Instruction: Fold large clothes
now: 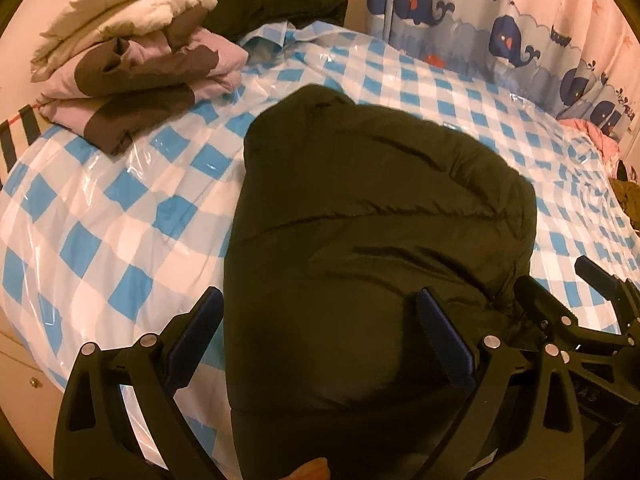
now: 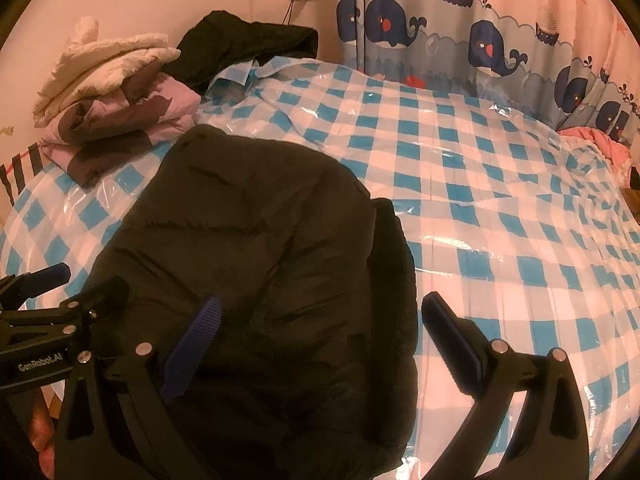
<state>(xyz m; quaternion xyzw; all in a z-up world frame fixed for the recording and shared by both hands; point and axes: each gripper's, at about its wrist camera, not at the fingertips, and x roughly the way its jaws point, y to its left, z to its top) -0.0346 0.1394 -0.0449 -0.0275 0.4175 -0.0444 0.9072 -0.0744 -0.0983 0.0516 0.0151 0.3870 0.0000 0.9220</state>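
A black puffer jacket lies folded in a thick bundle on the bed's blue-and-white checked plastic cover. My left gripper is open wide over the jacket's near end, one finger off its left edge and the other over its right part. In the right wrist view the same jacket fills the lower left. My right gripper is open too, its left finger over the jacket and its right finger over the bare cover. The two grippers sit side by side; each shows in the other's view: right gripper, left gripper.
A stack of folded clothes, cream on pink and brown, sits at the bed's far left corner. Behind it lies another black garment. A whale-print curtain runs along the far side. Pink cloth lies at the far right.
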